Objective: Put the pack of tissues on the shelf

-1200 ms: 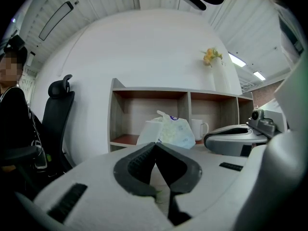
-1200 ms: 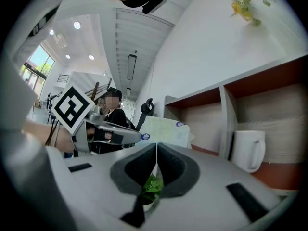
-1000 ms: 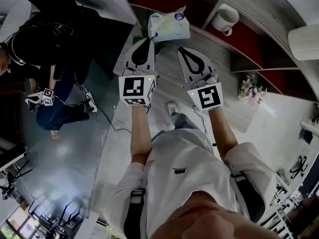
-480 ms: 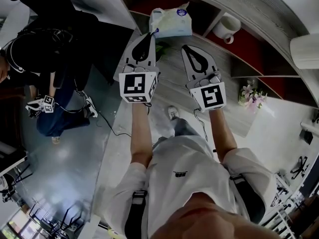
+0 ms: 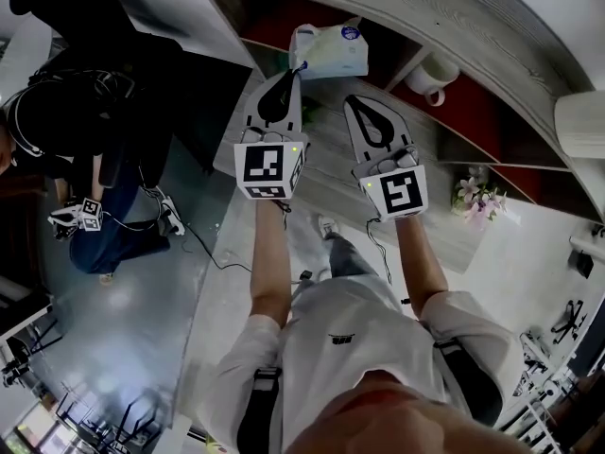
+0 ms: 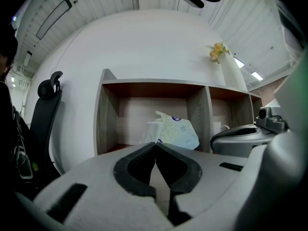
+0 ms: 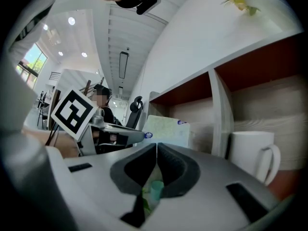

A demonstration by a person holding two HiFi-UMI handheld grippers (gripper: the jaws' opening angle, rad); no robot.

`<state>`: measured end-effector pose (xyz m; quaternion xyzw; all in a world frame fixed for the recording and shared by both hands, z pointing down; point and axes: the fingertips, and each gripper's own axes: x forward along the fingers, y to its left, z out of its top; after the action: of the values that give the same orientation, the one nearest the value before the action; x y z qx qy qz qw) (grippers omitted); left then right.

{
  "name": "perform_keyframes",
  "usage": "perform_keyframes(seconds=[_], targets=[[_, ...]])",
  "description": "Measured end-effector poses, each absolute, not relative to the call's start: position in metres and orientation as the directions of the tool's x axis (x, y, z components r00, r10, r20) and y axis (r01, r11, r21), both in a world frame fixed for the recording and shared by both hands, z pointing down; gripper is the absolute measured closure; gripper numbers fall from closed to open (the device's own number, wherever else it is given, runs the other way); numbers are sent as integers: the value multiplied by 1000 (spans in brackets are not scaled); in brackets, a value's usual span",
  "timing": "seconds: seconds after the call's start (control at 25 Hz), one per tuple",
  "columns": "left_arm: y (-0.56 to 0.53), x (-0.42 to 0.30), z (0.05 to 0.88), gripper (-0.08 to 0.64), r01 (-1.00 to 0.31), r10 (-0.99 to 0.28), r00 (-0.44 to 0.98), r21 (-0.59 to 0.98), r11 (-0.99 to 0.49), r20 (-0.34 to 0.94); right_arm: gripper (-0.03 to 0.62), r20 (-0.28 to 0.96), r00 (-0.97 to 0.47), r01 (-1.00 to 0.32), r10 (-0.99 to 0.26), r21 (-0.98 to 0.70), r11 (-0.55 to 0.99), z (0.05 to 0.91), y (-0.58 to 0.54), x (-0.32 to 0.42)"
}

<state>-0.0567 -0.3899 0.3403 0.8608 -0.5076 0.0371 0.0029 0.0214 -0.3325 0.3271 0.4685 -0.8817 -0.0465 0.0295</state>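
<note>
One tissue pack [image 6: 175, 131] (seemingly inside shelf [image 6: 197, 109])

The left gripper [image 6: 155, 145] hides the base of the tissues [image 6: 175, 129]; a green thing [image 7: 156, 188] behind the right gripper [image 7: 156, 146] is too blurred to identify.

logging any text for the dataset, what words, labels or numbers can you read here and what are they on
No text can be read in these pictures.
pack of tissues: a blue label with print, too small to read.
white shirt: a small dark chest logo, too blurred to read.
left tool and right tool: black-and-white square markers on their cubes, patterns only, no letters or numbers.
</note>
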Motion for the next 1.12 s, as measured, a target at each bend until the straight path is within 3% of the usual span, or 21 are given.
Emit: perform_keyframes(seconds=[1.0, 1.08, 1.12], targets=[[-428, -24, 365, 526, -839, -837, 541, -18, -544, 85, 566, 26, -514, -851, -857, 110, 514, 341, -362, 33], [-426, -25, 363, 495, -837, -835, 545, -10, -547, 80, 566, 23, -517, -850, -856, 108, 516, 340, -361, 33], [-425, -25, 362, 438, -836, -833, 547, -9, -549, 82, 566, 21, -518, -850, -855, 106, 517, 339, -360, 33]])
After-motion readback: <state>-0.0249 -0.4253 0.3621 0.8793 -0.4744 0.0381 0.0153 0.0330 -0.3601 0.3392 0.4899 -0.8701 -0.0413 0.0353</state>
